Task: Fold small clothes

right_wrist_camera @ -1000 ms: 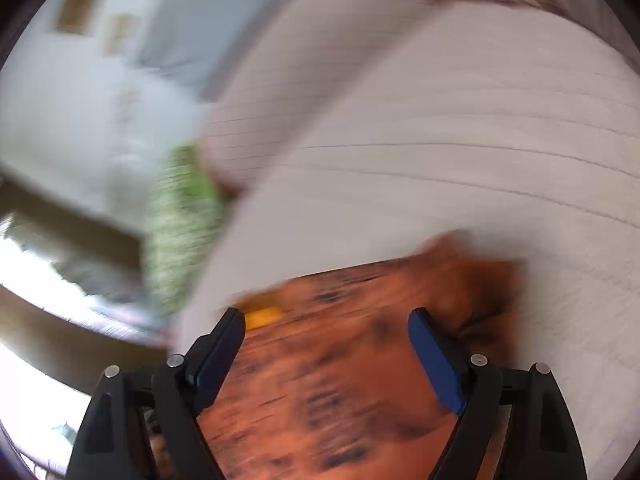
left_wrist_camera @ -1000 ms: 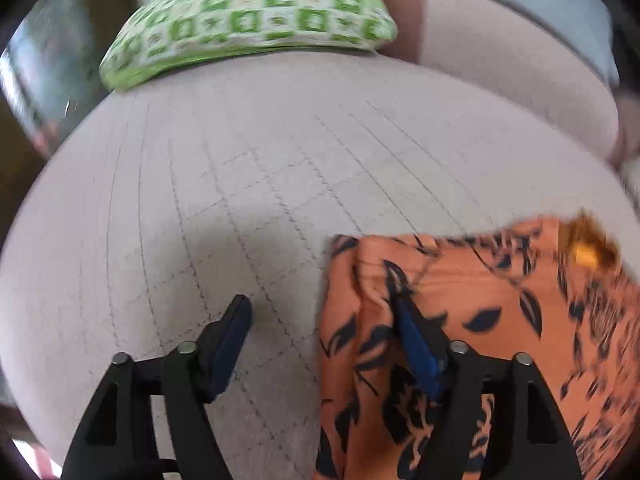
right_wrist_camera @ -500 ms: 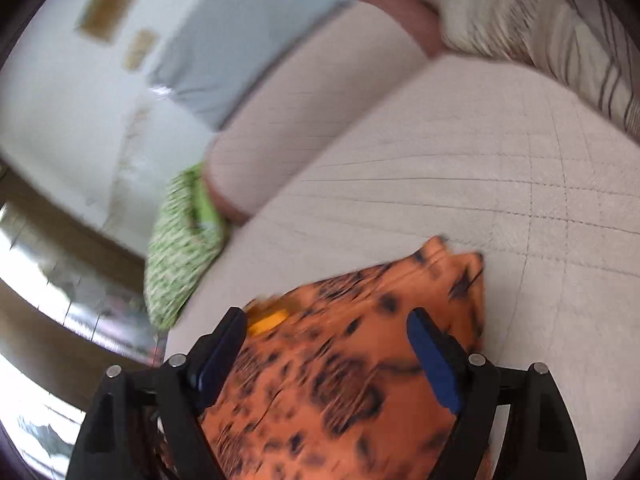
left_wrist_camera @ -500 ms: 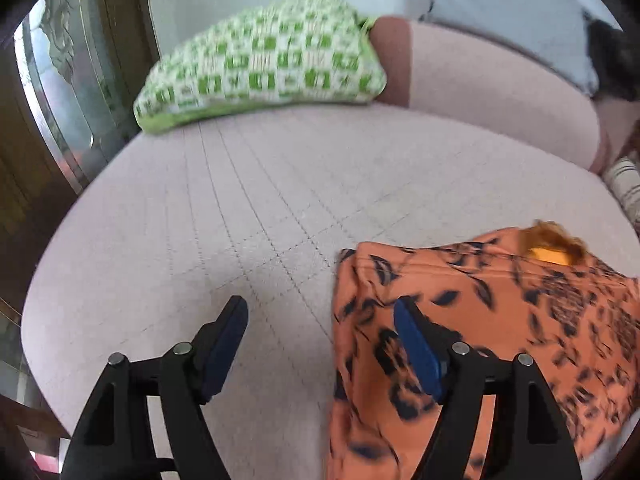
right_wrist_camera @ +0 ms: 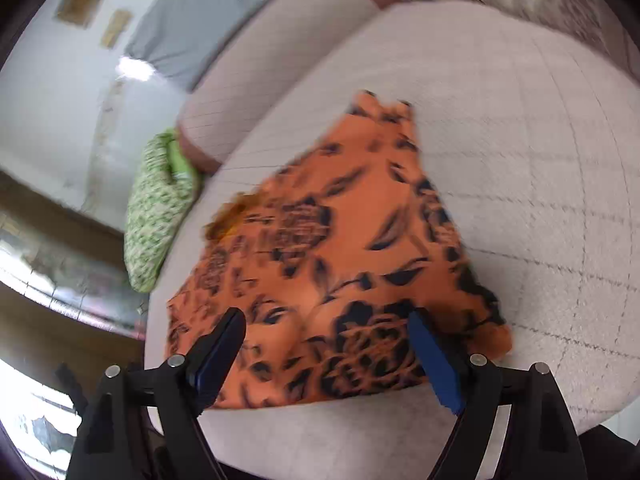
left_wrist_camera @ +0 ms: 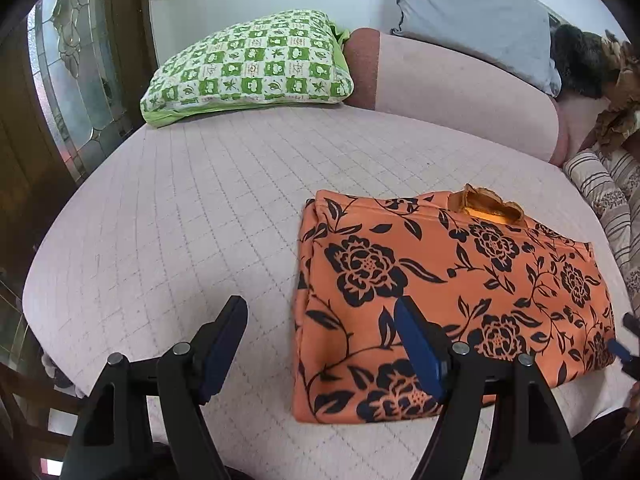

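An orange garment with black flowers (left_wrist_camera: 448, 276) lies folded into a flat rectangle on the pale quilted sofa seat (left_wrist_camera: 200, 216); its collar shows at the far edge. It also shows in the right wrist view (right_wrist_camera: 340, 256), blurred. My left gripper (left_wrist_camera: 320, 344) is open and empty, held above the seat at the garment's near left corner, its right finger over the cloth. My right gripper (right_wrist_camera: 328, 352) is open and empty above the garment's near edge. Its tip shows at the far right of the left wrist view (left_wrist_camera: 624, 348).
A green and white checked pillow (left_wrist_camera: 248, 68) lies at the back left. A pink backrest (left_wrist_camera: 460, 92) and a grey cushion (left_wrist_camera: 476, 16) stand behind. Striped cushions (left_wrist_camera: 612, 204) lie at the right. The seat's front edge runs just below both grippers.
Both grippers have drawn back and up from the garment, staying open. The garment lies still and more of the sofa is in view.
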